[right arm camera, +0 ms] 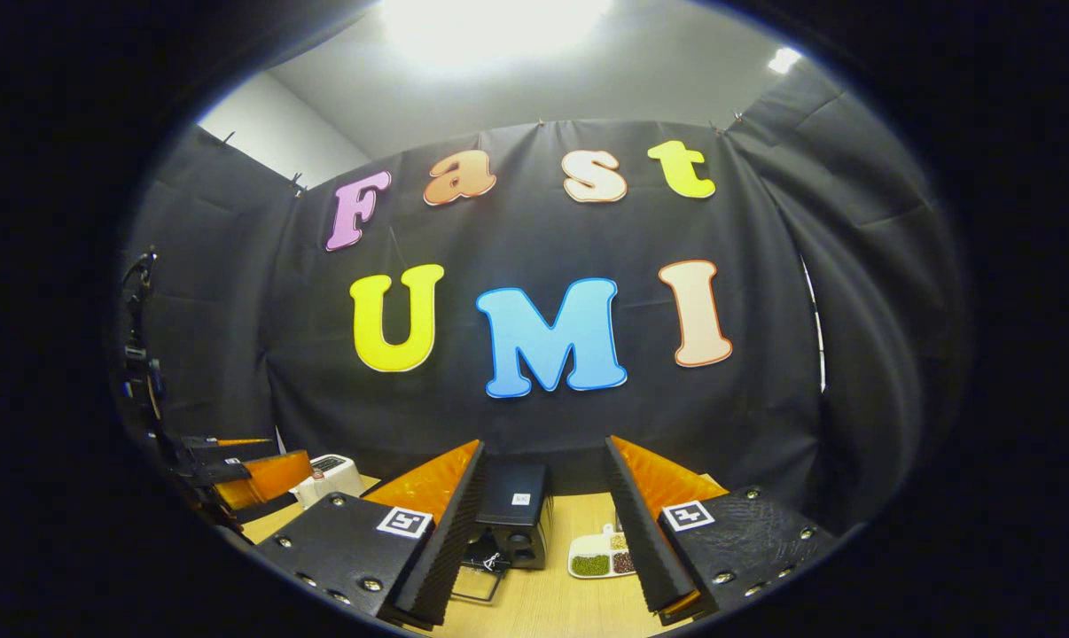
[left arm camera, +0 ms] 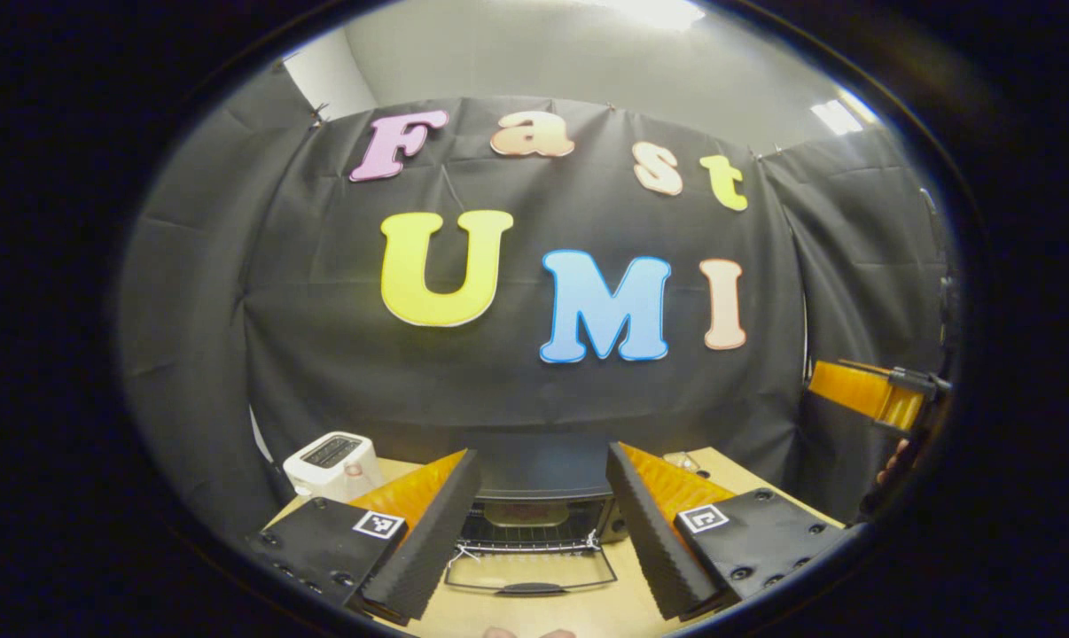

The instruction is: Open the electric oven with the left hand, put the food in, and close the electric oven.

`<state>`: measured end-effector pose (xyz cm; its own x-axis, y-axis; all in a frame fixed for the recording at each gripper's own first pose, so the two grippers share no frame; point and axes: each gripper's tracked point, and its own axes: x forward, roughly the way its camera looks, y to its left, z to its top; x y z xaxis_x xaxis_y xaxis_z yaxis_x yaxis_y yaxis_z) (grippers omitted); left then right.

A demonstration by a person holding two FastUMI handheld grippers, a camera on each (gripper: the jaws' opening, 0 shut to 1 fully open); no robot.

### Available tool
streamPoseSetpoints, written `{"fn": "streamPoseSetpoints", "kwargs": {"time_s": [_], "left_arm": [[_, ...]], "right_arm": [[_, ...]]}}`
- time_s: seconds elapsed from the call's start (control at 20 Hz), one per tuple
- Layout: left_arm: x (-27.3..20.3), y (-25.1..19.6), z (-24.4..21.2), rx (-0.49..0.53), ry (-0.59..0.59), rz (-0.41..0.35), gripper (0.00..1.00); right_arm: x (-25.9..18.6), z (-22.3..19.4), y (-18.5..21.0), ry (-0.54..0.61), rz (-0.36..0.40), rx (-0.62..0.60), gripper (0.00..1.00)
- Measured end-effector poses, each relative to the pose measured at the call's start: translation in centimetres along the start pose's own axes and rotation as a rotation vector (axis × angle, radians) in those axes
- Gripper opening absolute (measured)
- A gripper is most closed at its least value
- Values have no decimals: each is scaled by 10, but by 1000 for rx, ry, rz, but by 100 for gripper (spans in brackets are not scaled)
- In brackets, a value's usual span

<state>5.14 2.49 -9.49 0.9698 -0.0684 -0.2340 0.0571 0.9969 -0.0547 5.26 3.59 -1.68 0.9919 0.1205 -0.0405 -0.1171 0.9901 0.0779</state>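
So both sets of tongs are up above the wooden table [left arm camera: 747,474], spread wide with nothing between the fingers. In the left gripper view, the left gripper [left arm camera: 543,523] points straight at the electric oven [left arm camera: 534,514], which sits on the table right in the gap between its two fingers, a bit ahead of the tips. The oven door [left arm camera: 530,571] is dropped open and lies flat toward the tongs, handle edge nearest, and you can see the wire rack [left arm camera: 526,534] inside the cavity. Off past the left finger there's a white toaster [left arm camera: 332,461] at the back corner of the table. Way over on the right edge of that same view you can catch the right gripper [left arm camera: 871,394] held up higher, well apart from the oven, with a bit of a hand [left arm camera: 893,461] under it. In the right gripper view, the right gripper [right arm camera: 543,532] faces the oven from the side, so the dark box of it sits just beside the inner edge of its left finger, with the open door sticking out low near that fingertip. A small white divided dish [right arm camera: 601,556] with green and dark bits of food in it sits on the table ahead between the fingers, tucked closer to the right finger and just beside the oven. Neither finger touches it. Far left in this view the left gripper [right arm camera: 251,474] hangs near the toaster [right arm camera: 329,474].
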Motion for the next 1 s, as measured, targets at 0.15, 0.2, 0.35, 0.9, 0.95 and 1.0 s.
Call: {"fn": "streamPoseSetpoints", "kwargs": {"time_s": [0.15,0.2,0.35,0.9,0.95,1.0], "left_arm": [[9,-6,-27,7,81,2,100],[12,-9,-38,9,107,1,100],[21,-11,-76,20,215,7,100],[38,-21,-238,28,647,-40,97],[38,-19,-247,30,679,-38,100],[38,-18,-257,30,710,-38,97]], "right_arm": [[-7,6,-4,-15,2,-7,80],[-6,3,-8,-18,4,-15,80],[-1,0,-18,-20,1,-17,80],[7,-14,-57,11,-68,15,83],[9,-17,-60,19,-76,15,83],[8,-20,-63,25,-81,17,83]]}}
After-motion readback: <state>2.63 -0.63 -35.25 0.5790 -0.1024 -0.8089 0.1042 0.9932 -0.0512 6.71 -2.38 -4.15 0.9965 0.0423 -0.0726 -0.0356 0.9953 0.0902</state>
